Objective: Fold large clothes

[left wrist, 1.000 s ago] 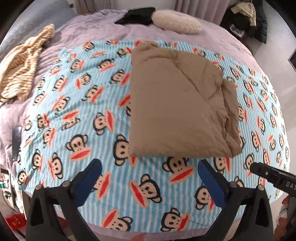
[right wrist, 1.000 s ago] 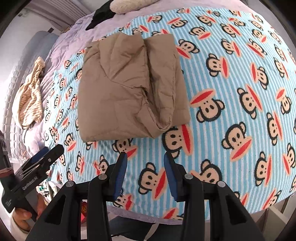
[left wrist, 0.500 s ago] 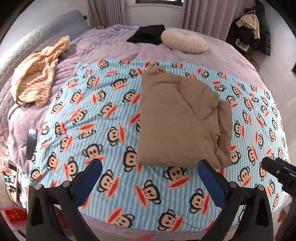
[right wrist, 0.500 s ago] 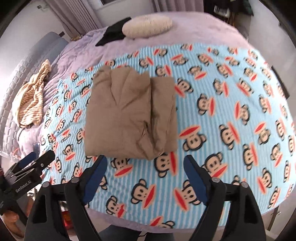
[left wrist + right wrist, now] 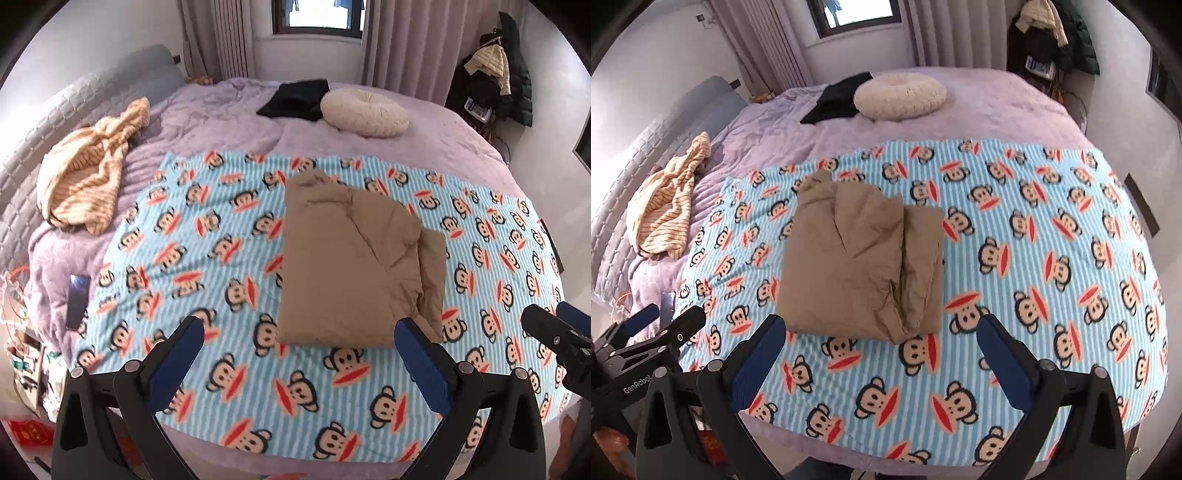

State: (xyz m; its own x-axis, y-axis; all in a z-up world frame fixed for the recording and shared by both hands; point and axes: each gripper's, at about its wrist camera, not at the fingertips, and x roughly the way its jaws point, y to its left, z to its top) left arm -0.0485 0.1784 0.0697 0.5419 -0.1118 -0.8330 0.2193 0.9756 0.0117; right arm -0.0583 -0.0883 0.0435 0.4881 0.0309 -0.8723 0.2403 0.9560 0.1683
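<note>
A tan padded garment (image 5: 351,266) (image 5: 860,258) lies folded into a thick rectangle on the blue monkey-print blanket (image 5: 184,240) (image 5: 1034,240) that covers the bed. My left gripper (image 5: 299,326) hovers above the blanket's near edge, open, with nothing between its blue pads. My right gripper (image 5: 882,323) hangs over the near edge too, its jaws opening wide and holding nothing. Each gripper shows at the edge of the other's view: the right gripper (image 5: 554,332) and the left gripper (image 5: 653,332). Neither touches the garment.
A striped beige garment (image 5: 85,184) lies heaped at the left by the grey headboard. A round cream cushion (image 5: 364,109) and a black cloth (image 5: 295,98) sit at the far side. A phone (image 5: 77,301) rests on the purple cover. Coats (image 5: 495,85) hang at the back right.
Both grippers have risen and pulled back from the bed, so more of the room shows. The right gripper's jaws went from narrow to wide. The folded garment has not moved.
</note>
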